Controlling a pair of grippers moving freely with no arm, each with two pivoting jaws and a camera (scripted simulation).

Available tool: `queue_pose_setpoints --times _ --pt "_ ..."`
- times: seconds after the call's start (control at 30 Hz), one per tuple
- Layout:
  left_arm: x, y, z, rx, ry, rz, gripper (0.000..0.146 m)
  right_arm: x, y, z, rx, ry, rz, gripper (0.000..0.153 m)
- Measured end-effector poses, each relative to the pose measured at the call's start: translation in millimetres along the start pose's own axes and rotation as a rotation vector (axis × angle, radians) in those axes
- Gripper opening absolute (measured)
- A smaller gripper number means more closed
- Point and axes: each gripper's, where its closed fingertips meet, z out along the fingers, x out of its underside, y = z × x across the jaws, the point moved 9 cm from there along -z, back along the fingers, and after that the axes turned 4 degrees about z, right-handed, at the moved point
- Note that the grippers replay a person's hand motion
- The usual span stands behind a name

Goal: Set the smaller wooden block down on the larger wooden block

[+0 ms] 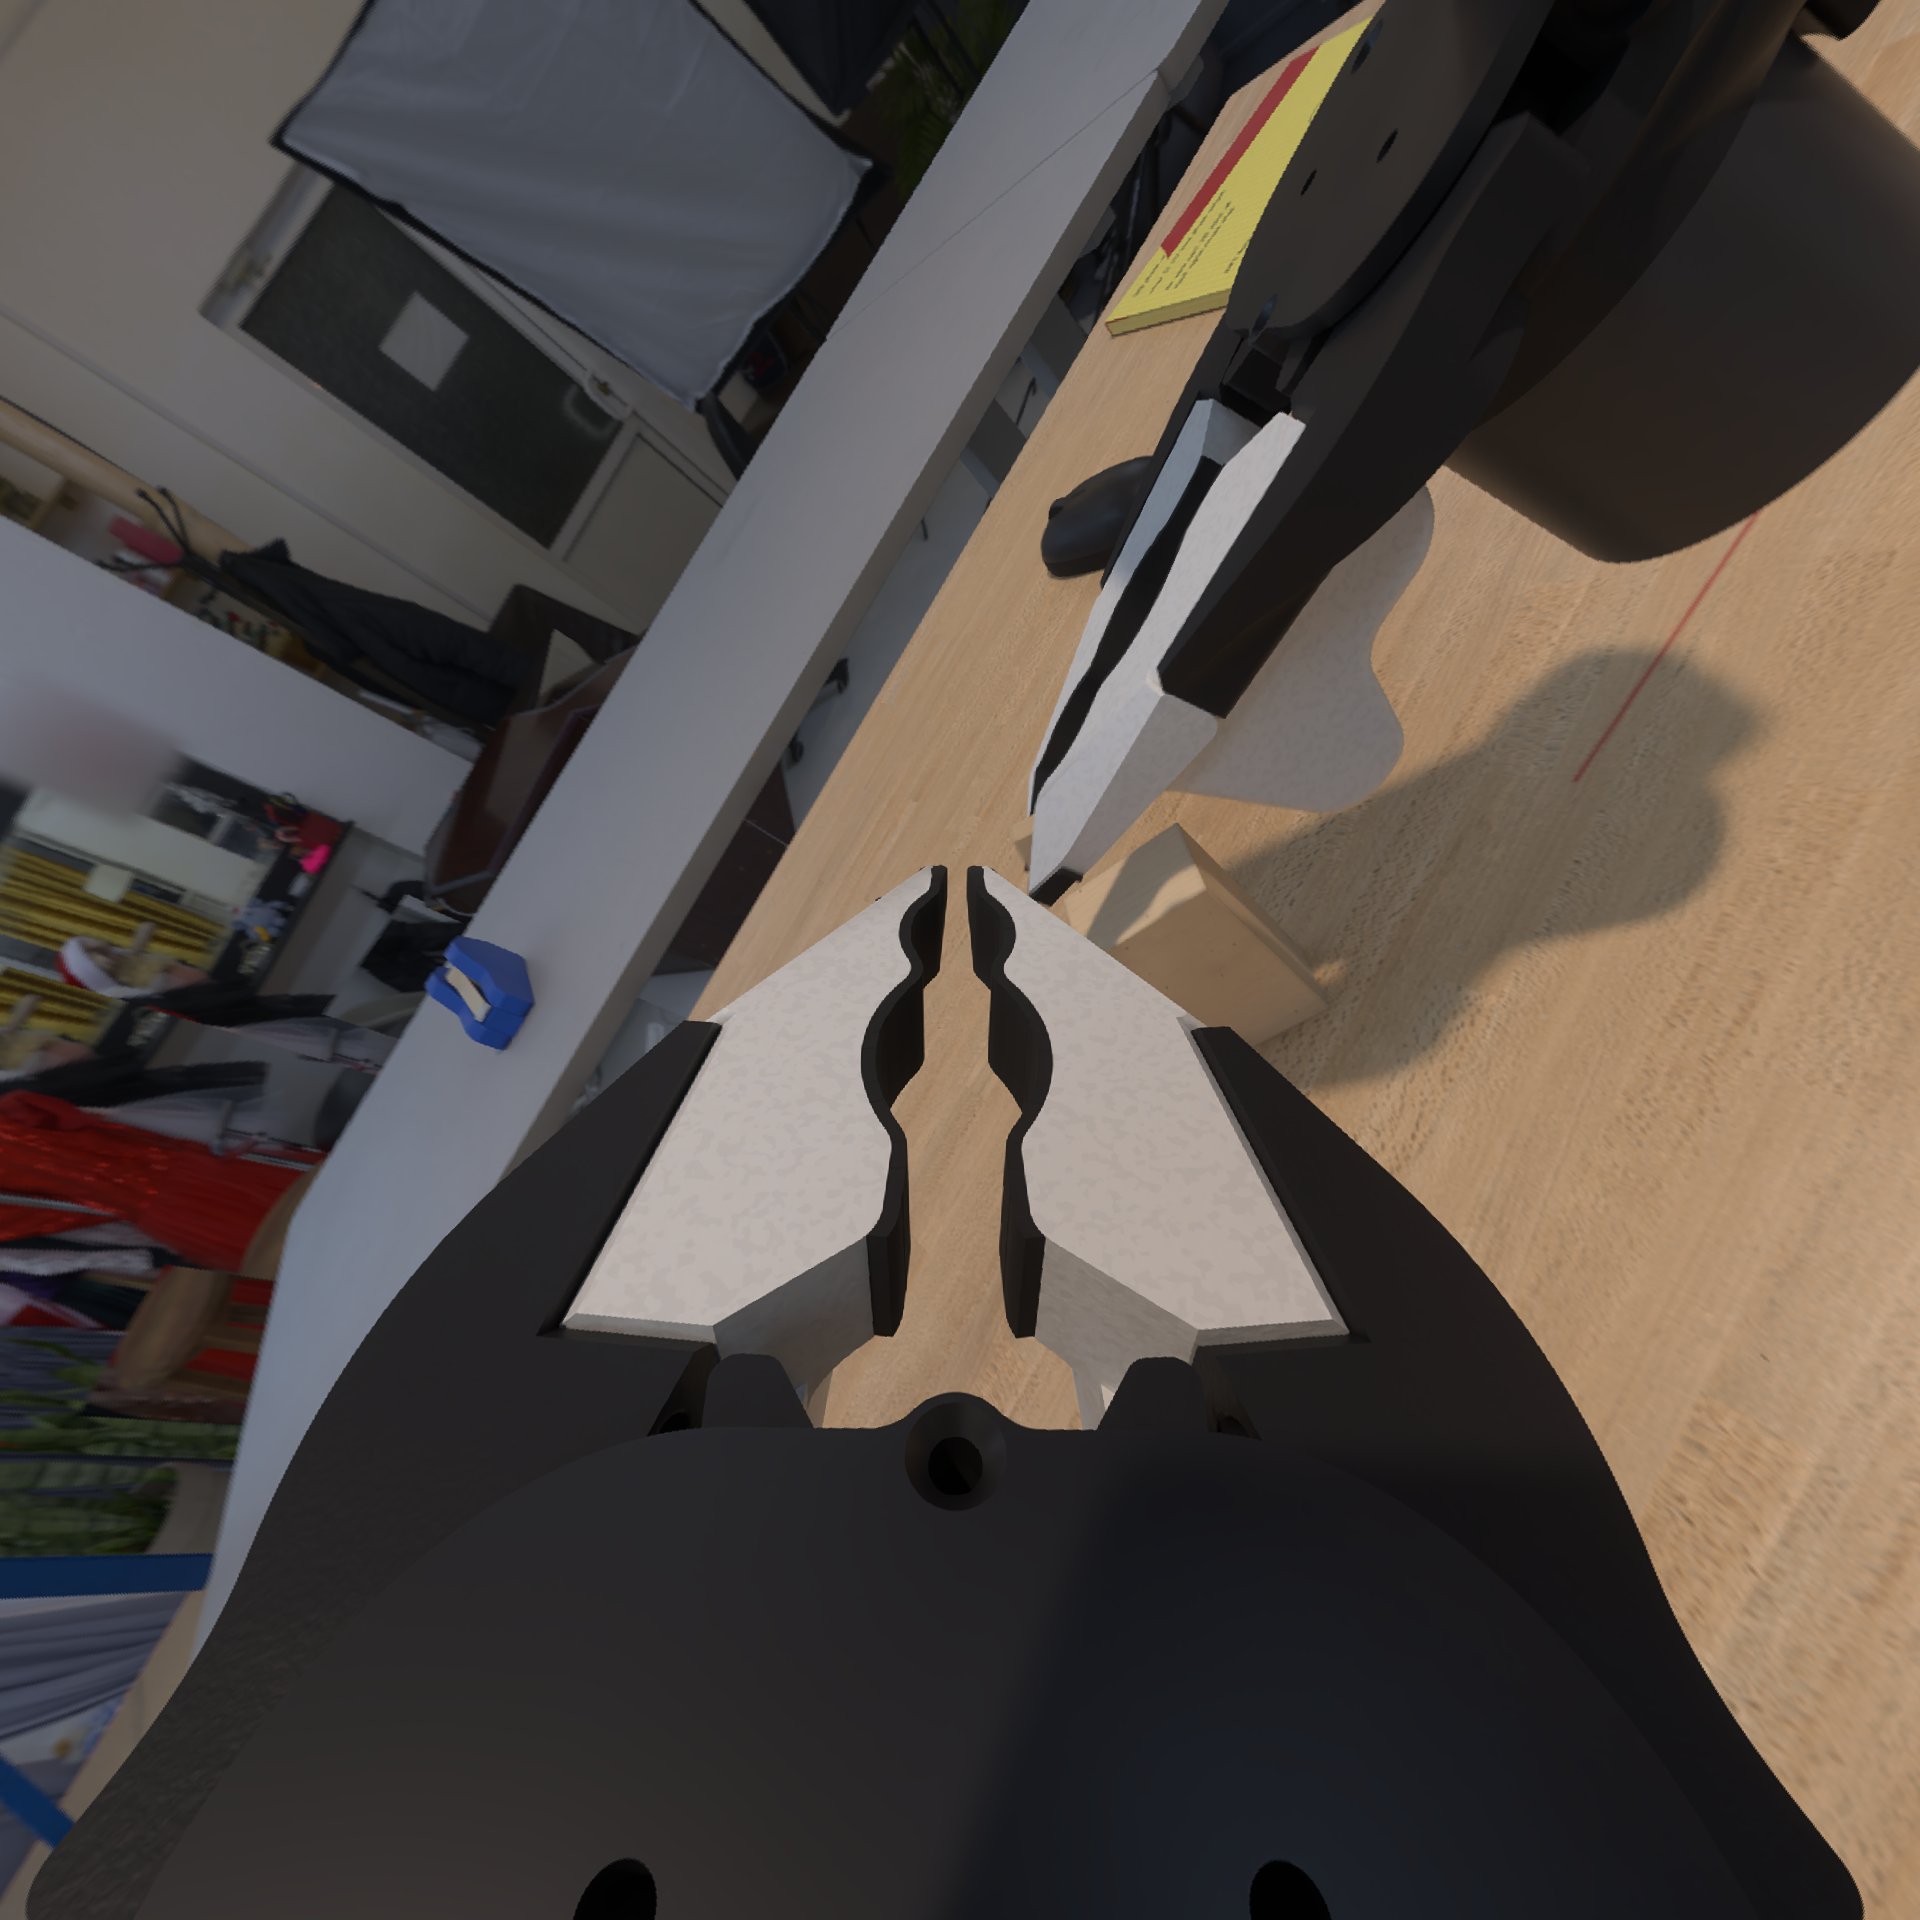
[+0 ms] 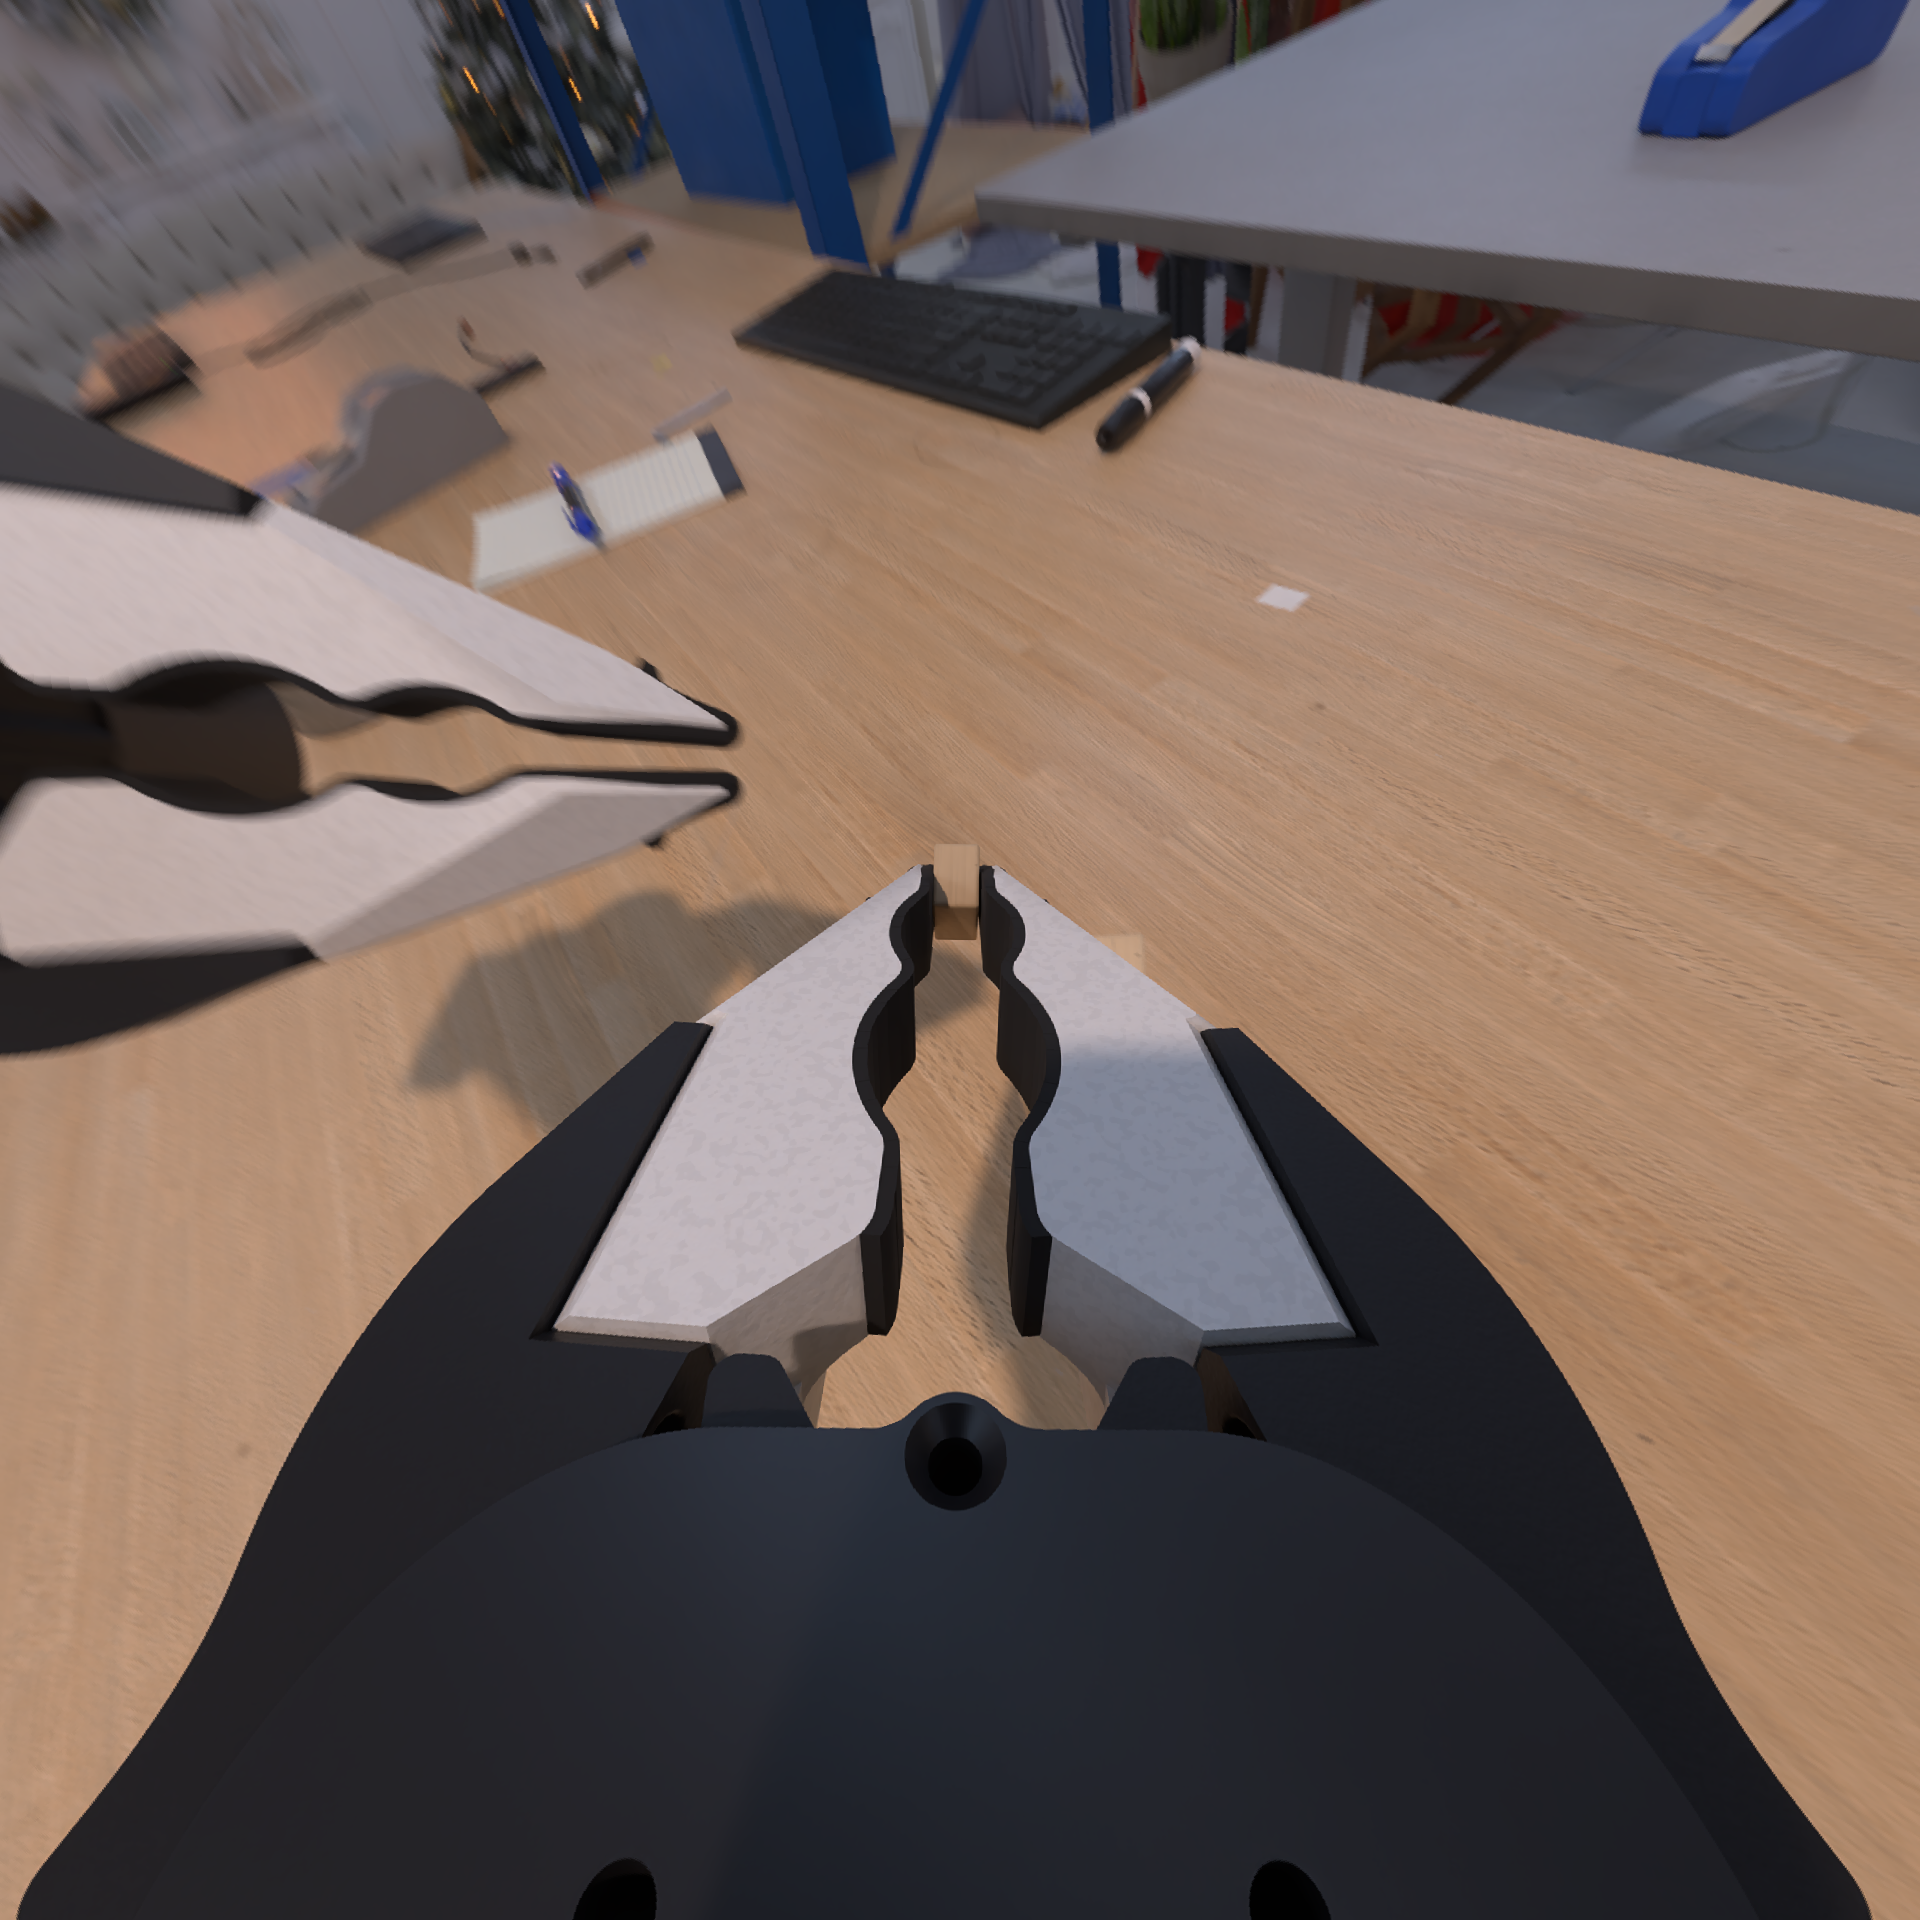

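pinching the smaller wooden block (image 2: 956,904) at their tips, right tongs (image 2: 957,883); left tongs (image 1: 957,883) near-closed, empty

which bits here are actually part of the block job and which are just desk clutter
Job:
right gripper, shut on the smaller wooden block
larger wooden block
left gripper, nearly closed, holding nothing

Lying about:
keyboard
marker
notepad
blue stapler
yellow pad
mouse

Each camera sits just behind its own tongs, looking forward along them, low and close over the wooden desk (image 2: 1455,831). The left view is rolled sideways. Both views show the other tongs and the same desk patch.
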Motion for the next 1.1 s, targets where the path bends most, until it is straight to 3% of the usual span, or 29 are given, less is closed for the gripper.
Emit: queue_pose_setpoints --times 0.17,0.4,0.6,0.73,0.93,1.1 --pt "7 6 -22 0.063 0.037 -0.002 0.004 3 -4 6 0.163 0.133 -0.186 0.008" --pt "21 24 -70 0.07 0.042 -0.089 0.004 11 -9 17 0.226 0.242 -0.223 0.008" --pt "38 21 -92 0.068 0.082 -0.117 0.005 8 -10 17 0.251 0.266 -0.232 0.018" --pt "45 18 -99 0.065 0.069 -0.15 0.005 7 -3 11 0.282 0.205 -0.292 0.02" --pt "48 18 -111 0.07 0.01 -0.181 0.005 -7 38 -8 0.067 0.081 -0.359 0.017" --pt "48 11 -113 0.126 -0.003 -0.193 0.005 3 73 -13 -0.081 0.079 -0.454 0.017"
